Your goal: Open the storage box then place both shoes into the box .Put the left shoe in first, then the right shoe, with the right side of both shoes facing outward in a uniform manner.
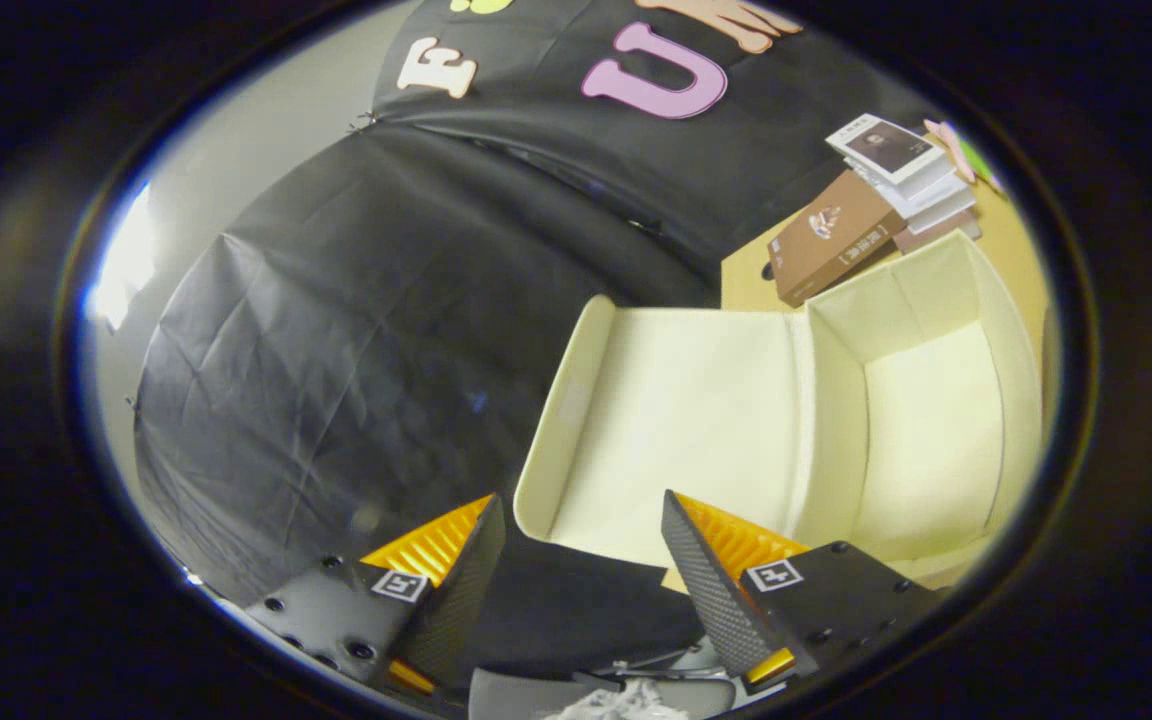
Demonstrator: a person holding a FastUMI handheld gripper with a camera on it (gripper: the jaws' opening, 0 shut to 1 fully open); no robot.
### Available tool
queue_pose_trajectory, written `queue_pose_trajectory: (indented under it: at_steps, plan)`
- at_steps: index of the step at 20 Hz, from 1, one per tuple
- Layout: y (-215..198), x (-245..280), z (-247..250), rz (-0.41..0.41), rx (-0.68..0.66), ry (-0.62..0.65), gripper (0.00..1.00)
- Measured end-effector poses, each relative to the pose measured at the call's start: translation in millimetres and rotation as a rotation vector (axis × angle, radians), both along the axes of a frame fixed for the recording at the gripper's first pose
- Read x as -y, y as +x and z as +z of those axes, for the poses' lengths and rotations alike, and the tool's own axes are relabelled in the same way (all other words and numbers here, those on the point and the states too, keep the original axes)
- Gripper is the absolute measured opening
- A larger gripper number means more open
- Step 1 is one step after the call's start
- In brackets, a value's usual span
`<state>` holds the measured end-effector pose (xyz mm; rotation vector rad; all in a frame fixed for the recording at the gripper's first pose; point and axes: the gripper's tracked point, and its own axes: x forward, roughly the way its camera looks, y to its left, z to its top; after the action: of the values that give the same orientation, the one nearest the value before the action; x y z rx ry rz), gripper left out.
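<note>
A cream fabric storage box (1011, 350) stands on the wooden table, and its inside is bare. Its lid (676, 420) is swung fully back and hangs out flat past the table's edge, over the black cloth. My gripper (581, 520) is open with nothing between its fingers. The lid's free edge lies just ahead of the fingertips, and the right finger (701, 570) overlaps the lid's near corner.
A brown book (831, 250) and a stack of several books (911, 170) lie on the wooden table (1011, 235) behind the box. The black cloth wall drapes to the left, beyond the table's edge. A pale wall shows further left.
</note>
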<state>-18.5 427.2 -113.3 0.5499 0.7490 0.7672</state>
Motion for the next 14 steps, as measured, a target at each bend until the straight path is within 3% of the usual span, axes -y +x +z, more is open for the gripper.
queue_pose_trajectory:
  at_steps: [6,14]
  plan:
    - [28.2,45.8,3.7,-0.077,0.039,-0.056,0.99]
    - [54.7,153.8,18.3,-0.197,0.073,-0.211,0.99]
